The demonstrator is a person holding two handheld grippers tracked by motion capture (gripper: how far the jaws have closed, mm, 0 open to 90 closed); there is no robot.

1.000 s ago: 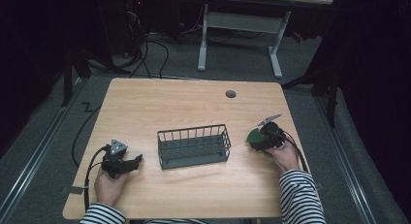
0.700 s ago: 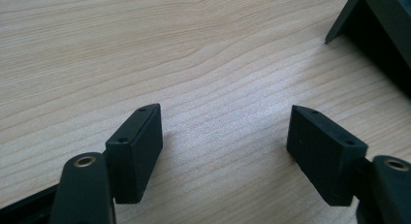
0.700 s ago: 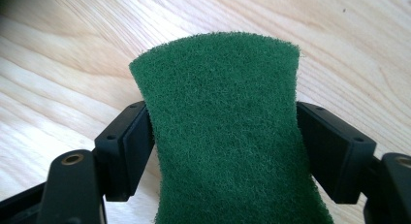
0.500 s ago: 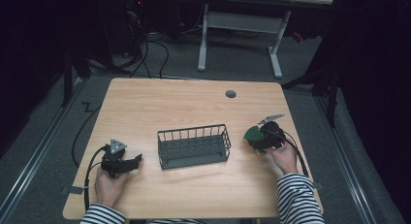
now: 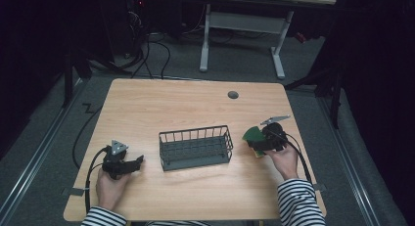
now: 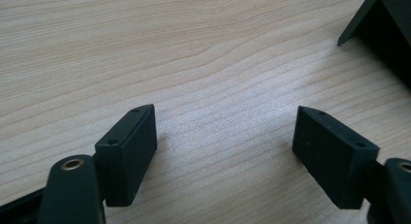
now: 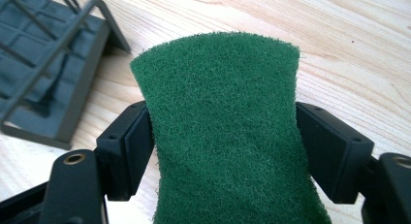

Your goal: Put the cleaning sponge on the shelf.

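Your right gripper squeezes the green sponge, lifted at the lower right of the high view, just right of the wire basket. Your left gripper is wide open and holds nothing. The sponge is not in the basket yet

Green scouring sponge, fuzzy-faced, pinched at waist between right gripper fingers, stood raised above counter, just right of wire basket.
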